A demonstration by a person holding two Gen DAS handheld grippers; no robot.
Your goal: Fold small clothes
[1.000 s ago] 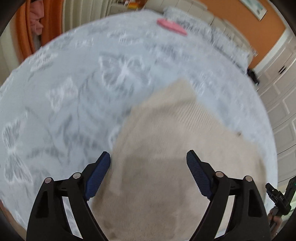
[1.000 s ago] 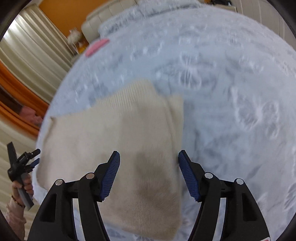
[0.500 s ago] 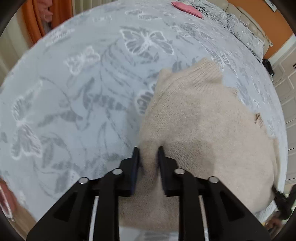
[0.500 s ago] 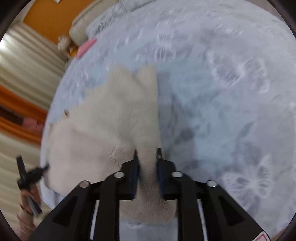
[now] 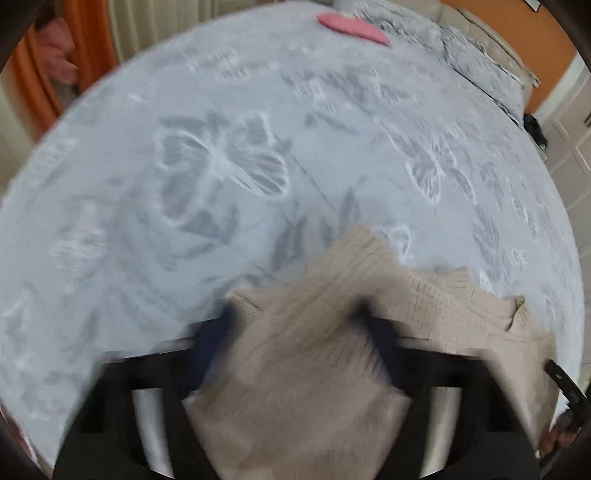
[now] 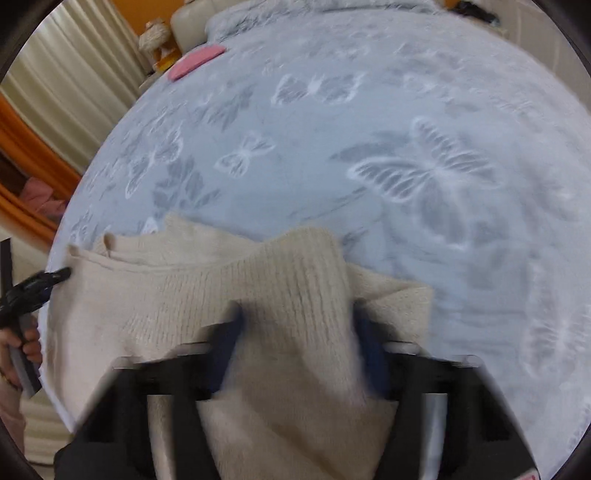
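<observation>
A beige knit sweater (image 5: 306,369) lies on the grey butterfly-print bedspread (image 5: 221,166). Its near part is folded forward over the rest, with the fold lying between my fingers in both views. My left gripper (image 5: 295,332) is open, its blurred blue pads on either side of the folded cloth. My right gripper (image 6: 299,332) is also open over the same sweater (image 6: 288,295), pads apart. The left gripper shows at the left edge of the right wrist view (image 6: 33,284).
A pink folded item (image 5: 354,27) lies at the far end of the bed; it also shows in the right wrist view (image 6: 195,61). Pillows (image 5: 476,48) are at the headboard. Orange curtains (image 6: 22,155) and white closets (image 5: 569,122) border the bed.
Both grippers, shut on the sweater's near edge half a second ago, have carried it forward into a fold and opened, letting it go. Both views are blurred with motion.
</observation>
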